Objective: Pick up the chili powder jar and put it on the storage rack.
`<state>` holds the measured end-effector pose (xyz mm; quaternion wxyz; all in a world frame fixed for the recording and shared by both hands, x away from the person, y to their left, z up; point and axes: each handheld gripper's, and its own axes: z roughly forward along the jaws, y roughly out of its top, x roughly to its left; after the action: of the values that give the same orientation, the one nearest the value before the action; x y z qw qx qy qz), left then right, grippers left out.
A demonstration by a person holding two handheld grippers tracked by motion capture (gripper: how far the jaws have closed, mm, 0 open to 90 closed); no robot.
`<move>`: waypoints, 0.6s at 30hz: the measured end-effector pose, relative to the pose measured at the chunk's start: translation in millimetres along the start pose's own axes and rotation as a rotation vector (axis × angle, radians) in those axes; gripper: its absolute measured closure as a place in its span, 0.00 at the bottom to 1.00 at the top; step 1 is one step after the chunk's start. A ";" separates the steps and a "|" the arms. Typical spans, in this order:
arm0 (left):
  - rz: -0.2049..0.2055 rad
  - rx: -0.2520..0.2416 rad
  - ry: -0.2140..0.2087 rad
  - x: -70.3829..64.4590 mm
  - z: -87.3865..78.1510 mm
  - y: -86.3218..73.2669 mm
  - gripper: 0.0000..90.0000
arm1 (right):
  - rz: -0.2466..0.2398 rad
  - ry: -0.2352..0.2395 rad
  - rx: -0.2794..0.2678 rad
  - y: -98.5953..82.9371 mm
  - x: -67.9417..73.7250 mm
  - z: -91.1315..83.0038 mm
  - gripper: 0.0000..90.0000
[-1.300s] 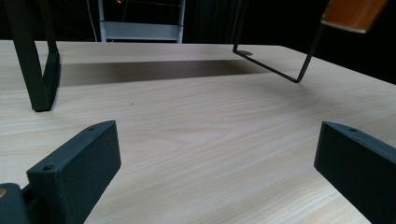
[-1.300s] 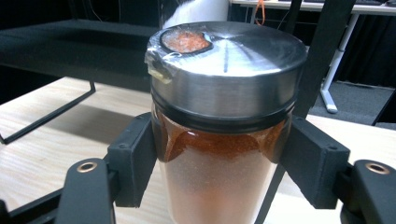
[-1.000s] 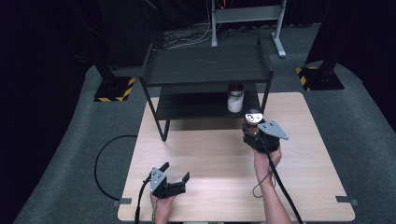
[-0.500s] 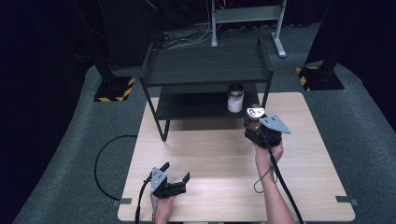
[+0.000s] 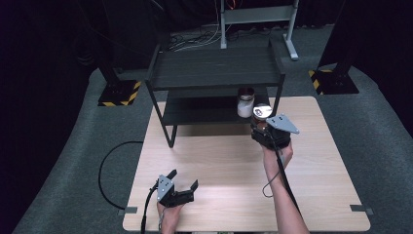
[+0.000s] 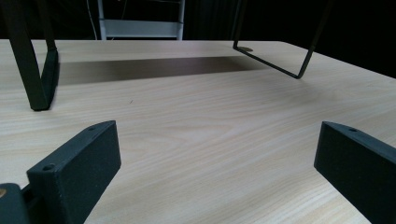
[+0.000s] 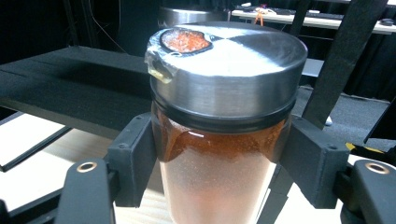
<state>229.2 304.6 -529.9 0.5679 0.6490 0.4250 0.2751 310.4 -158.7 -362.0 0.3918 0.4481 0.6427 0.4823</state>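
Standing on grey carpet in a dark room, pale wood table [image 5: 311, 185], black shelf rack [image 5: 214, 73], right gripper [image 5: 265, 127] fingers grasping spice jar [image 7: 219, 126], left gripper [image 5: 184, 187] fingers released.

At centre frame, the clear glass spice jar [image 7: 219, 154] held orange-red powder under a brushed silver metal lid [image 7: 229, 60]. Below it lay the pale wood-grain table [image 6: 196, 135]; at upper left, the matte black metal shelf [image 5: 214, 68].

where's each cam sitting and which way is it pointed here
High view: above the person's side, looking forward and down on the table; both forearms, left claw and right claw show.
Left gripper view: rides the left claw, low over the table toward the black shelf rack; its open jaws show.
Right gripper view: rides the right claw, facing the rack; jaws grip the spice jar.
The high and right gripper views both show that jar.
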 end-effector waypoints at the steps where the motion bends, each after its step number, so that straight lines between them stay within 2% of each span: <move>1: 0.000 0.001 0.000 0.1 0.1 0.2 0.01 | 0.002 -0.001 -0.002 0.7 -0.3 -0.1 0.34; 18: 0.005 0.002 -0.002 -0.1 0.0 0.3 0.01 | 0.017 -0.008 -0.003 14.0 -3.5 8.2 0.34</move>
<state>229.3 304.6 -529.6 0.5669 0.6509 0.4233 0.2754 321.9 -157.9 -350.0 0.3910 0.4550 0.6367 0.4844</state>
